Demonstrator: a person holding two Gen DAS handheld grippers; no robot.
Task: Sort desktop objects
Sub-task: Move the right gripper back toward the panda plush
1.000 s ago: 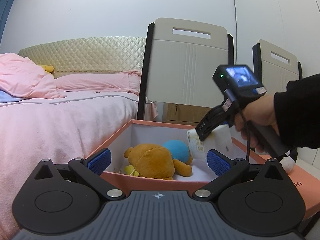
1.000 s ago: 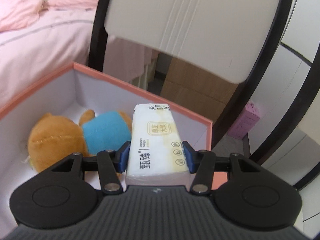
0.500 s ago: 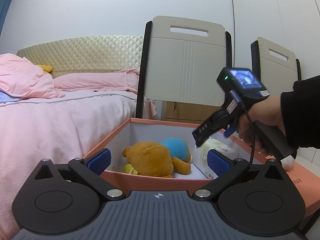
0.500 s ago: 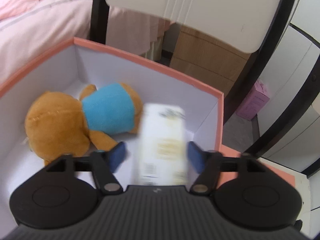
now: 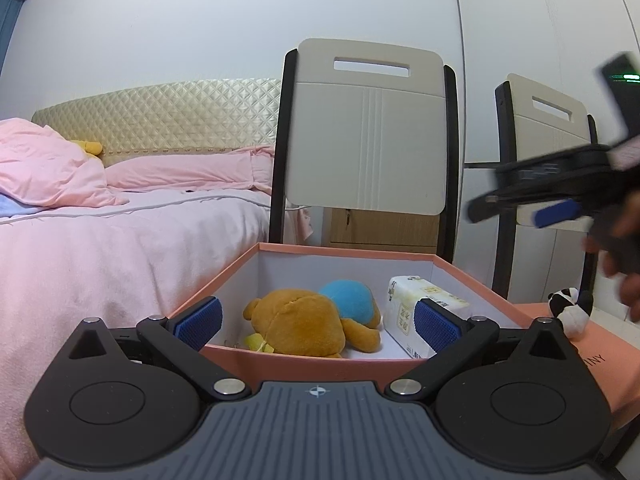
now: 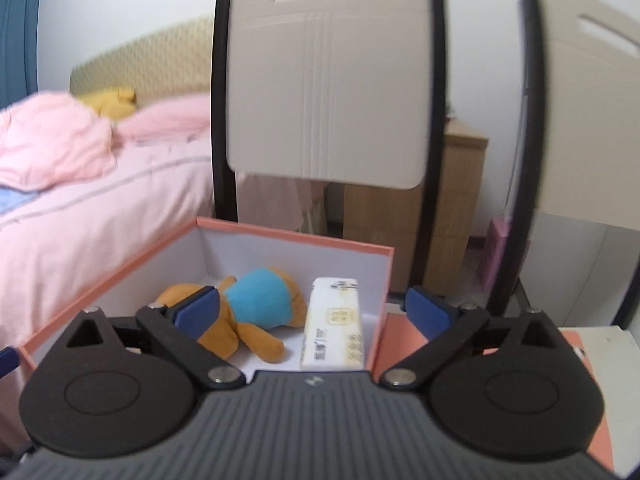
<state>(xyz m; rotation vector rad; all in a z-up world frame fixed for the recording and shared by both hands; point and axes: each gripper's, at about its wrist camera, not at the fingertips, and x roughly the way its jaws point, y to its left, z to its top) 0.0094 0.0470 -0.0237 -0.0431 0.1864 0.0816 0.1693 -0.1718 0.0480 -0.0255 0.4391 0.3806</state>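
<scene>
An orange box (image 5: 344, 249) with white inside walls holds a brown teddy bear in a blue shirt (image 5: 304, 320) and a white tissue pack (image 5: 424, 300) at its right side. Box (image 6: 296, 236), bear (image 6: 256, 300) and tissue pack (image 6: 334, 326) also show in the right wrist view. My left gripper (image 5: 316, 320) is open and empty at the box's near rim. My right gripper (image 6: 312, 308) is open and empty, raised above and behind the box; it shows blurred at the right of the left wrist view (image 5: 556, 196).
A small panda plush (image 5: 570, 310) lies on the orange lid (image 5: 600, 356) right of the box. Two chairs (image 5: 366, 136) stand behind the box. A bed with pink bedding (image 5: 120, 240) is on the left. A wooden cabinet (image 6: 444, 216) stands behind.
My right gripper opened and let the tissue pack drop into the box beside the bear, then pulled up and back to the right. The left gripper stayed still.
</scene>
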